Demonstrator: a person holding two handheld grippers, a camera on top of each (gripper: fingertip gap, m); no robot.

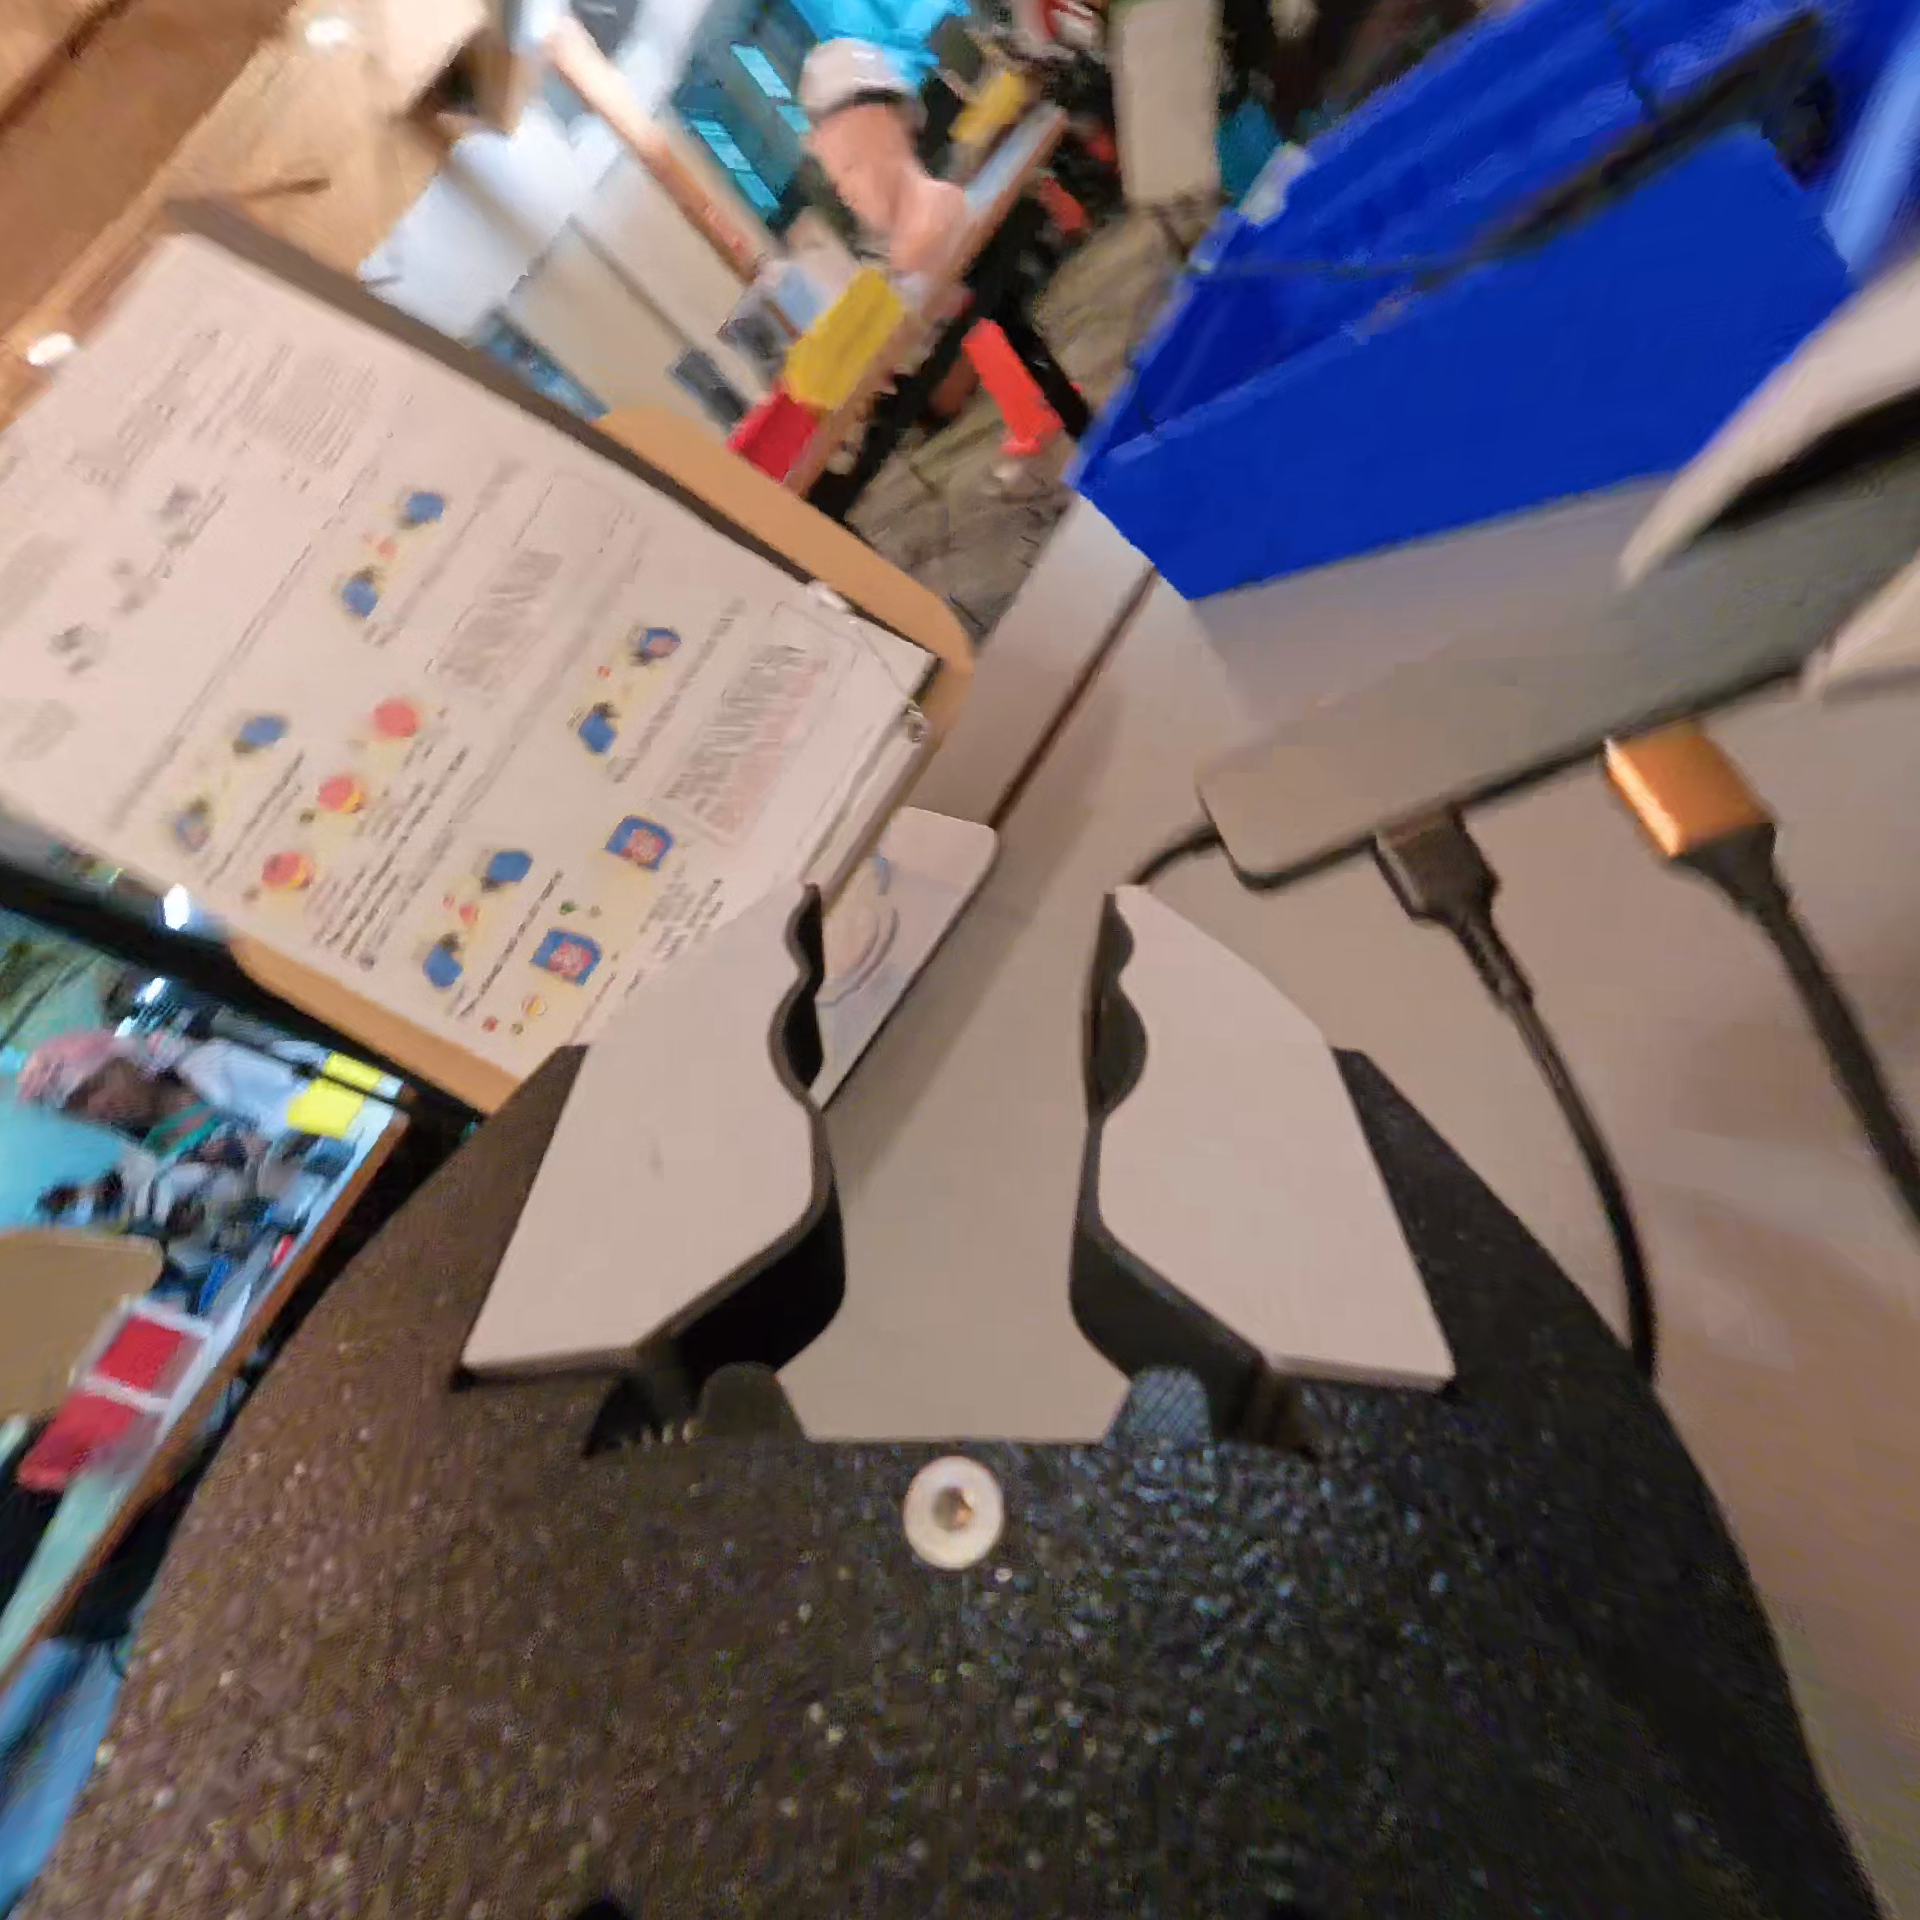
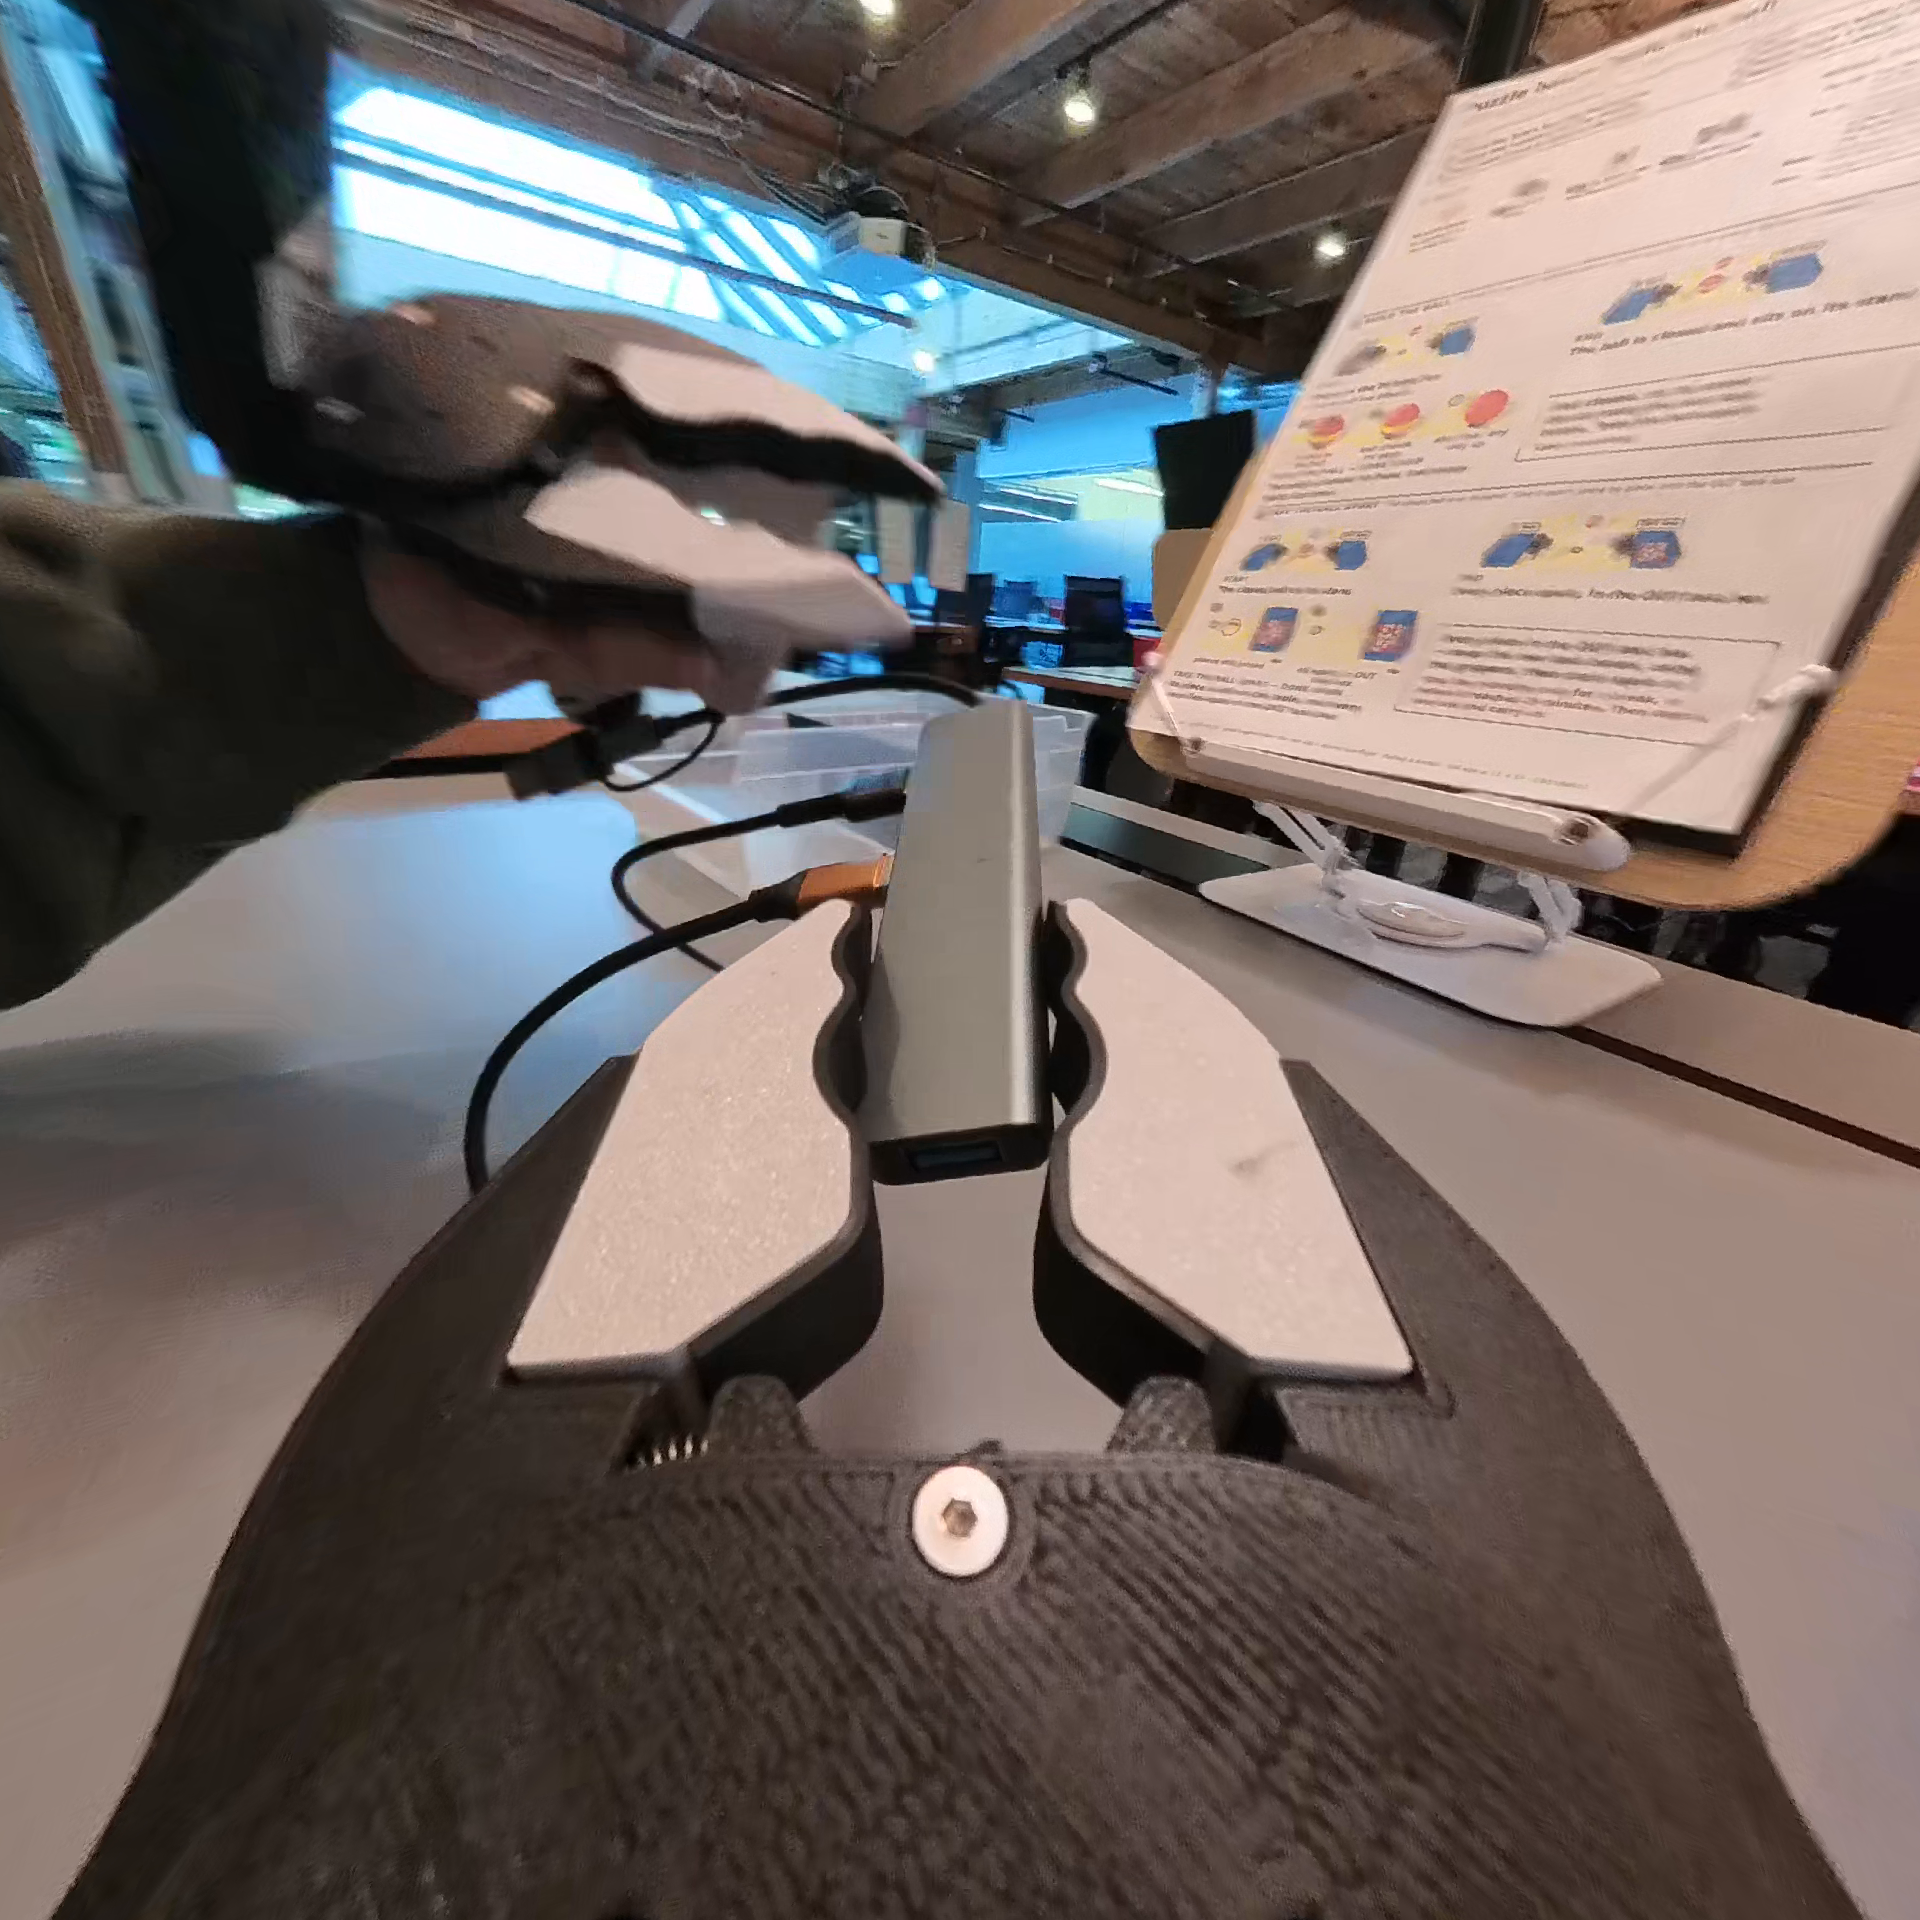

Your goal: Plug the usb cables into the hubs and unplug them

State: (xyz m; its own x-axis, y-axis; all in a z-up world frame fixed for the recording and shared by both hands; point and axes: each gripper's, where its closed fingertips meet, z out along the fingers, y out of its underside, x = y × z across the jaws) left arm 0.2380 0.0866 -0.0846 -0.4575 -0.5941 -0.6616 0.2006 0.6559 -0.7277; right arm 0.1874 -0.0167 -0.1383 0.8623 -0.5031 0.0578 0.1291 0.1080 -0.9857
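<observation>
The right hand-held gripper (image 2: pixel 956 997) pinches the hub (image 2: pixel 961 935); the left hand-held gripper (image 1: pixel 961 987), spread and empty beside it, must next grasp the orange-tipped plug (image 1: pixel 1678 790).

Grey table (image 2: pixel 312 935), timber-beamed ceiling (image 2: pixel 1091 135) with spotlights, bright windows (image 2: pixel 520 208), distant desks beyond.

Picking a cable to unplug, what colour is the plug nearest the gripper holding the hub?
Copper-orange metal plug on a black cable, clearest in the right wrist view.

Open office — desks (image 2: pixel 1070 681); timber ceiling (image 2: pixel 1143 114)
</observation>
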